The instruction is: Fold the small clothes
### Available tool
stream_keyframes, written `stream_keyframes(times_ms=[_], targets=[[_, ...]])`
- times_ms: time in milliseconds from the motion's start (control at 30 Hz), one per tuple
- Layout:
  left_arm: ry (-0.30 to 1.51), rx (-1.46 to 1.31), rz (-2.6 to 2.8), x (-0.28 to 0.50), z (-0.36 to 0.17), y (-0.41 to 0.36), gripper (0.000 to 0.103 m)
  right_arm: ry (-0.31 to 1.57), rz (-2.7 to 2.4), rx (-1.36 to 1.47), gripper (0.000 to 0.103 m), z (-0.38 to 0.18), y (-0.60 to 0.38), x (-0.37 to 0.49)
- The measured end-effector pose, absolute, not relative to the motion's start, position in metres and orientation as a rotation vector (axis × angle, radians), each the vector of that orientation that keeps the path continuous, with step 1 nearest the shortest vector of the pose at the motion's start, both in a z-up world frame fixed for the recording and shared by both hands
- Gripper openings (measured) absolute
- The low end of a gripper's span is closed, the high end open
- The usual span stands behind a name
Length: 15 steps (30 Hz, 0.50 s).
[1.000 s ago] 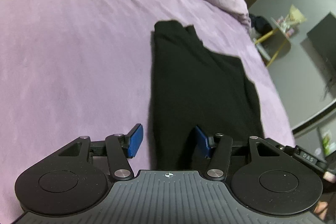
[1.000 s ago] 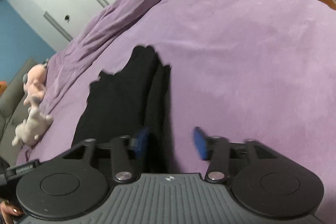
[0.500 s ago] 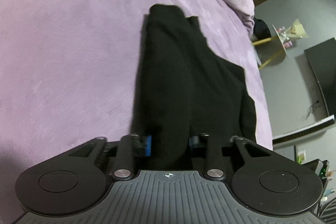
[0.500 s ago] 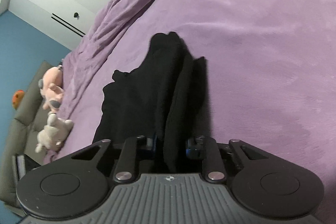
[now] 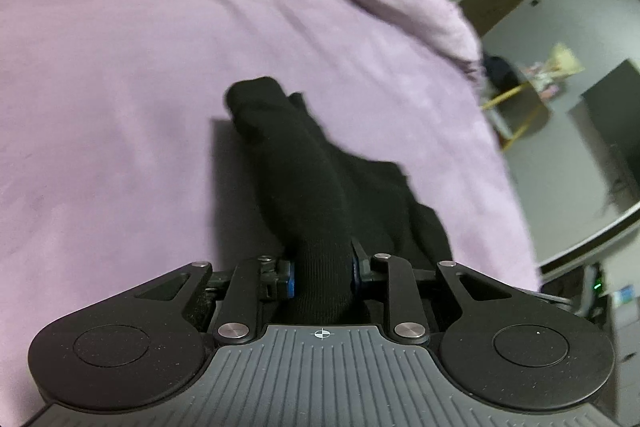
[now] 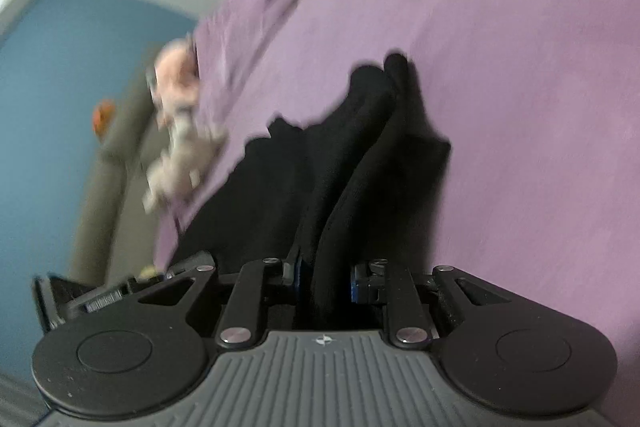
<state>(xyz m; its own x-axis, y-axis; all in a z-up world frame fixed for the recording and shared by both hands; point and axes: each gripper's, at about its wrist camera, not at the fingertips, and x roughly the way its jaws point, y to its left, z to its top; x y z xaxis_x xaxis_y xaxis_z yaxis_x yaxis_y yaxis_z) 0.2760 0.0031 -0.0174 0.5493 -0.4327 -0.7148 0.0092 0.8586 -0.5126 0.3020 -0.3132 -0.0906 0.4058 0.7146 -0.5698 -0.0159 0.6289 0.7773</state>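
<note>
A black garment [image 5: 304, 163] lies on the purple bedspread [image 5: 120, 67], folded lengthwise into a long strip. My left gripper [image 5: 322, 273] is shut on its near edge, a thick fold of cloth bunched between the blue pads. In the right wrist view the same garment [image 6: 352, 155] runs away from me, and my right gripper [image 6: 325, 277] is shut on its other end. The cloth lifts off the bed near both grippers. Both views are blurred by motion.
The purple bedspread [image 6: 520, 67] fills most of both views. Plush toys [image 6: 180, 131] sit by the bed's edge next to a blue wall. A small yellow-legged table [image 5: 520, 103] and a room doorway lie beyond the bed's right edge.
Both grippers went from open beside the garment's ends to shut on them. They have since lifted the cloth, and both cameras have tilted up.
</note>
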Motion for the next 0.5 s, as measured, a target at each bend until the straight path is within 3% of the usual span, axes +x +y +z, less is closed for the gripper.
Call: stream_keyframes(times_ms=[133,233,267,400,500], targets=[[0.985,-0.399,-0.129,0.261,-0.019,0.015,0.035,0.949,0.319,0.566,0.034,-0.054,-0.309,0.281],[0.885,-0.297,-0.048,0.264,-0.002,0.007,0.038,0.773,0.189,0.436,0.035,-0.019,-0.296,0.275],[0.863,-0.274,-0.037,0.268,0.001,0.001,0.046,0.745,0.196,0.416,0.035,-0.011,-0.287,0.275],[0.786,-0.151,-0.008,0.296,-0.010,-0.034,0.065,0.826,0.272,0.401,0.035,-0.024,-0.238,0.307],[0.807,-0.069,0.077,0.326,-0.035,-0.048,0.065,0.863,0.212,0.278,0.033,-0.052,-0.205,0.332]])
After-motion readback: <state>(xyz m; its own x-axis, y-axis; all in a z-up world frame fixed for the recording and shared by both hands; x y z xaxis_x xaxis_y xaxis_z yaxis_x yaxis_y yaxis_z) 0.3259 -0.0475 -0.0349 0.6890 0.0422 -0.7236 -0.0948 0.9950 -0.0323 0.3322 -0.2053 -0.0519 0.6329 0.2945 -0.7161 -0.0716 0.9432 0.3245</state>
